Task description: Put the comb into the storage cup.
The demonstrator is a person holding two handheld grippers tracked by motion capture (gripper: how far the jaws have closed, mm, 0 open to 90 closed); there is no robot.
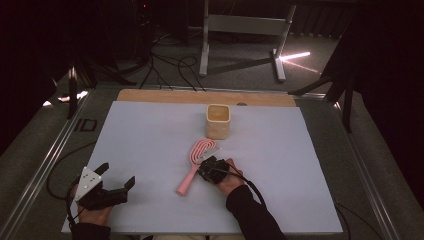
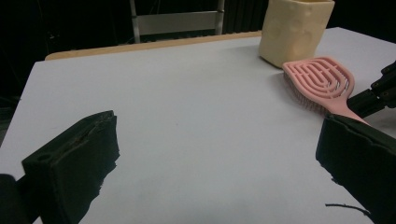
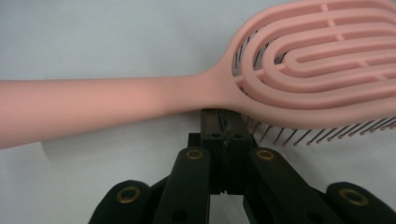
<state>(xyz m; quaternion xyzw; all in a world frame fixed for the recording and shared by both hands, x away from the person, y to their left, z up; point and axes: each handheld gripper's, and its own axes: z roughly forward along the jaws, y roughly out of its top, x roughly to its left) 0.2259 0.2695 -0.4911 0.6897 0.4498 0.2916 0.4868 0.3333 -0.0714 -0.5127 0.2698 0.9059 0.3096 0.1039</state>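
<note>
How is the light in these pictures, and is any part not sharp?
High view: dim room, dark edges, a bright streak on the floor behind the table. Left gripper view: the black fingers look soft, the hairbrush sharper. Right gripper view: even light, hairbrush clear.

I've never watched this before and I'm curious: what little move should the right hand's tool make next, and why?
Probably open the right gripper: its jaws are pressed together with nothing between them, beside the neck of the pink plastic hairbrush, which lies on the white table. To grasp the brush, they would likely have to spread around the neck first.
</note>
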